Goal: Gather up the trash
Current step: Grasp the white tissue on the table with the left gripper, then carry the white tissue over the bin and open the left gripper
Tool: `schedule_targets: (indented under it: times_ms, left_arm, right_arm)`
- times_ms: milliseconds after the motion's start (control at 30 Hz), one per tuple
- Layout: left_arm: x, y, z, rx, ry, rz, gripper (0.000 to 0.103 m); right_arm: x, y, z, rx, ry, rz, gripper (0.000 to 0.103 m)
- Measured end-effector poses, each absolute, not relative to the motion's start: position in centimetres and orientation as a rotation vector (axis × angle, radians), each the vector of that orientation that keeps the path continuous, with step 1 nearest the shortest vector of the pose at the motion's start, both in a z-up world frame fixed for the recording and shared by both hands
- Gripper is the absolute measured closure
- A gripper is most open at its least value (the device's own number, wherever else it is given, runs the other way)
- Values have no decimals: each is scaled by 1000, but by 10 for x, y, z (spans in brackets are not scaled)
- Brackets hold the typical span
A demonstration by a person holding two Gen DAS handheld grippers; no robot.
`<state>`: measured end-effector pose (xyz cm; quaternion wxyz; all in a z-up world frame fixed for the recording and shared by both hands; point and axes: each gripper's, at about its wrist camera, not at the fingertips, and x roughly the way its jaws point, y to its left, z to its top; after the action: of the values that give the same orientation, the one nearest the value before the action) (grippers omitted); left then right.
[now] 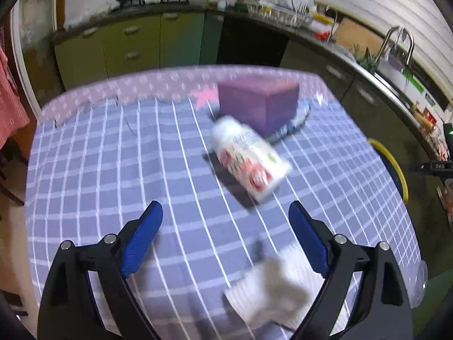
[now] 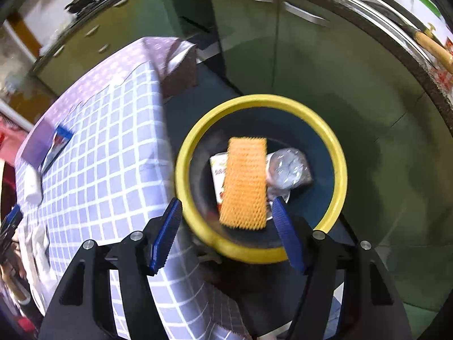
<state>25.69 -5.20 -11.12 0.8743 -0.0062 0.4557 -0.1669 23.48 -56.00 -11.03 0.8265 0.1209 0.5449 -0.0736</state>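
Left gripper (image 1: 225, 212), jaws wide apart and empty, has one crumpled white paper wad (image 1: 271, 291) between its arms, one white printed cylindrical container (image 1: 250, 157) lying ahead, one purple box (image 1: 256, 103) beyond. Right gripper (image 2: 226, 212), jaws parted, hangs over one yellow-rimmed round bin (image 2: 341, 170); one orange foam net sleeve (image 2: 245, 182) lies just ahead inside, atop one carton (image 2: 218, 170) and one crinkled clear plastic piece (image 2: 288, 170).

Blurred white bottle (image 1: 250, 160) label unreadable, crumpled tissue (image 1: 269, 291) smeared, carton (image 2: 219, 177) in bin — mostly hidden under orange foam net (image 2: 245, 182)
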Motion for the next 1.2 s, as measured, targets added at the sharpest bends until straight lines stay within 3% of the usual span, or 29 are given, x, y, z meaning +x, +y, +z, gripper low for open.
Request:
schedule_targets:
  times_ms: [300, 400, 833, 1067, 1200]
  left_arm:
    - [222, -78, -122, 20, 1110, -350, 15]
    - [212, -85, -125, 72, 1096, -309, 11]
    - [192, -118, -140, 197, 1127, -333, 9]
    - [200, -112, -136, 186, 1126, -300, 41]
    - [201, -108, -132, 179, 1120, -310, 69]
  right_arm:
    - [231, -537, -126, 263, 1145, -27, 35]
    - [229, -530, -133, 260, 1149, 18, 35]
    - [216, -537, -148, 276, 1155, 73, 34]
    - [213, -545, -157, 293, 1164, 70, 34]
    - [213, -546, -157, 297, 1158, 68, 34]
